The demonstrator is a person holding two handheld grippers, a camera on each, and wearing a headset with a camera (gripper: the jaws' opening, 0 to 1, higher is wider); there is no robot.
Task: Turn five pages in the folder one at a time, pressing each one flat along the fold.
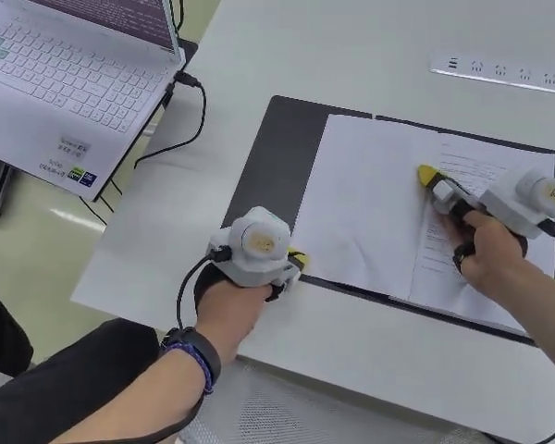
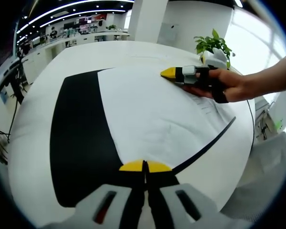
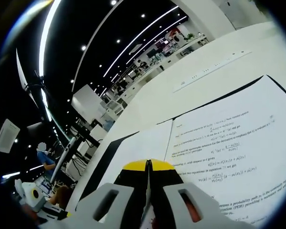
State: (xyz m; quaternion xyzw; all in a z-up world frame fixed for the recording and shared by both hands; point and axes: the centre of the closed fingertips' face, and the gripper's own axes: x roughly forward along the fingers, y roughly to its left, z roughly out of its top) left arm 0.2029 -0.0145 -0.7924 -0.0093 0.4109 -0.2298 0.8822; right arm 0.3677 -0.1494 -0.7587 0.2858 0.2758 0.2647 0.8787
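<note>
Our left hand-held gripper (image 2: 145, 166) has its jaws brought together, yellow tips touching, at the near corner of the turned page (image 1: 361, 203). We cannot tell whether any paper is nipped between them. Our right hand-held gripper (image 1: 428, 174) is closed as well and carries nothing. Its tip is set down on the paper at the fold (image 1: 424, 240), with the printed sheet (image 1: 486, 166) beneath it and to its right.

The page lies blank side up to the left of the right gripper, over the open folder (image 1: 277, 166), whose black cover shows ahead and to the left of the left gripper. The folder rests on the white surface (image 1: 351, 55). A laptop (image 1: 65, 65) and its cable (image 1: 196, 111) sit well off to the left gripper's left.

We see several ways this could go wrong:
- **Crooked crease:** Faint ripples show in the page, so if we run the right tip along the fold while the sheet is bowed, we may set a crooked crease instead of a flat one.
- **Wrinkle or tear:** If the left tips do hold the corner and pull while the right one slides, the paper could wrinkle or tear at the binding.
- **Dragged sheet:** The closed tip is narrow and hard, so too much pressure may drag the printed sheet along with it.
- **Sliding folder:** Nothing but our two grippers steadies the folder, so a sideways push could slide it towards the surface's near edge, which is close behind the left gripper.
- **Miscount:** Lifting two sheets at once on a later turn would spoil the count.
</note>
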